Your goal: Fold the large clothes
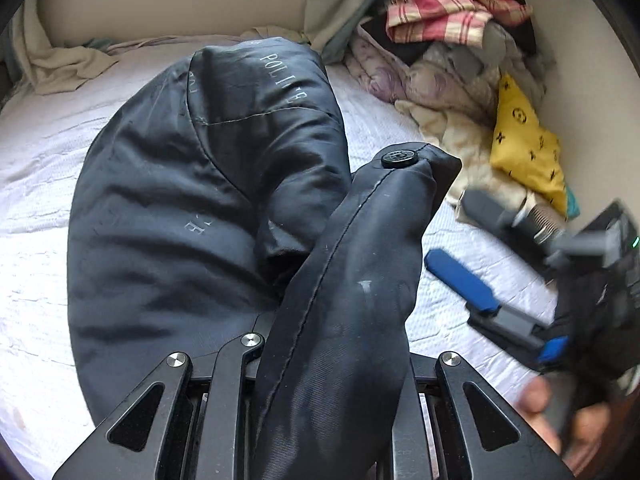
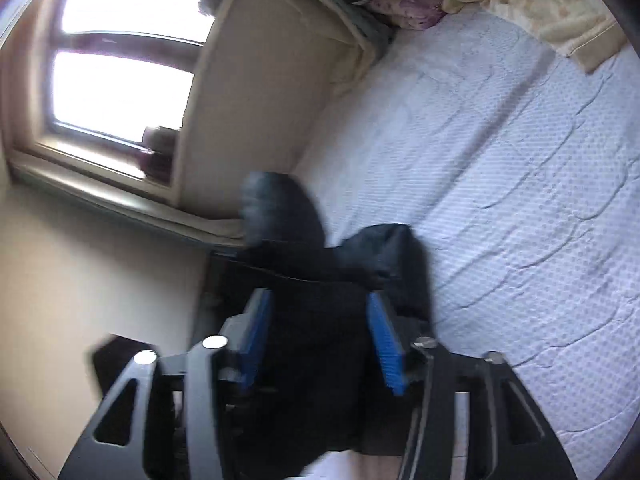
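A large dark navy jacket (image 1: pixel 180 200) with pale lettering lies bunched on the white bed cover (image 1: pixel 40 160). My left gripper (image 1: pixel 332 344) is shut on a thick padded flap of the jacket (image 1: pixel 360 260), which rises between the jaws and hides the fingertips; a black snap button (image 1: pixel 398 159) sits at the flap's top. To the right my right gripper (image 1: pixel 452 232) hovers over the bed, blurred, its blue pads (image 1: pixel 460 280) apart with nothing between them. In the right wrist view that gripper (image 2: pixel 320 320) stands open, with dark jacket cloth (image 2: pixel 380 256) below and beyond it.
A heap of clothes and bedding (image 1: pixel 448 20) fills the bed's far right corner, with a yellow patterned cushion (image 1: pixel 524 152) beside it. A beige cloth (image 1: pixel 60 60) lies at the far left. A hand (image 1: pixel 560 420) holds the right gripper. A window (image 2: pixel 120 80) faces the bed.
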`<state>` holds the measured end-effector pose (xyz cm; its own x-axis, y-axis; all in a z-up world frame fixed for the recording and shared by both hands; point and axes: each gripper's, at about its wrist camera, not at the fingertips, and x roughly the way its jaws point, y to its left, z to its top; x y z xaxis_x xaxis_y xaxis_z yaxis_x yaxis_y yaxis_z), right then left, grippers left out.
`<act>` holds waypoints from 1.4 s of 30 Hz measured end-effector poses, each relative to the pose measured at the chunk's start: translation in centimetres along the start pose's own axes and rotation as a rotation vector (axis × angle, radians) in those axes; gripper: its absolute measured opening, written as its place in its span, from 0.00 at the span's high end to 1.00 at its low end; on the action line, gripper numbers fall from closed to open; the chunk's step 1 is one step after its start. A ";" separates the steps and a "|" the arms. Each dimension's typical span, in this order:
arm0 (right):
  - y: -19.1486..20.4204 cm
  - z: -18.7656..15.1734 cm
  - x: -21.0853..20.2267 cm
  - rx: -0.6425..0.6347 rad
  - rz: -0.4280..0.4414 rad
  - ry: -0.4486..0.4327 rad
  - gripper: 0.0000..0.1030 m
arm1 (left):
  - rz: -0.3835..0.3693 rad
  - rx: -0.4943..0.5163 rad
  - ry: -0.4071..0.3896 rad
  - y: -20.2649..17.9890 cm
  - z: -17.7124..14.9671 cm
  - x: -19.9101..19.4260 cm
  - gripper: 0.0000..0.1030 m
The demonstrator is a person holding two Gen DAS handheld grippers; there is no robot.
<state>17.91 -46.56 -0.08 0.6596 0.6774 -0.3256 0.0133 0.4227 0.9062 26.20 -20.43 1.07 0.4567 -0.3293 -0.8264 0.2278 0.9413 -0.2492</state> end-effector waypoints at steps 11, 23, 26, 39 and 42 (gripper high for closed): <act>-0.7 0.3 6.6 -0.001 -0.010 0.176 0.34 | 0.010 0.112 -0.009 -1.2 -2.0 0.9 0.76; -1.3 0.3 12.0 -0.038 -0.107 0.273 0.58 | 0.046 0.190 0.004 -2.4 -2.1 2.1 0.66; -2.3 0.5 12.5 -0.017 -0.104 0.288 0.65 | 0.046 0.187 0.027 -2.3 -1.9 2.1 0.60; -4.3 1.6 13.1 0.024 -0.092 0.258 0.74 | -0.051 0.315 -0.036 1.0 -3.1 -9.0 0.32; -4.5 1.6 12.8 0.030 -0.089 0.254 0.74 | 0.043 0.297 -0.118 4.8 -3.6 -9.9 0.32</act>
<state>27.55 -40.77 -7.94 0.4450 0.7692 -0.4586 0.0878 0.4721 0.8772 19.69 -12.33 6.28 0.5641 -0.3123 -0.7643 0.4390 0.8975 -0.0428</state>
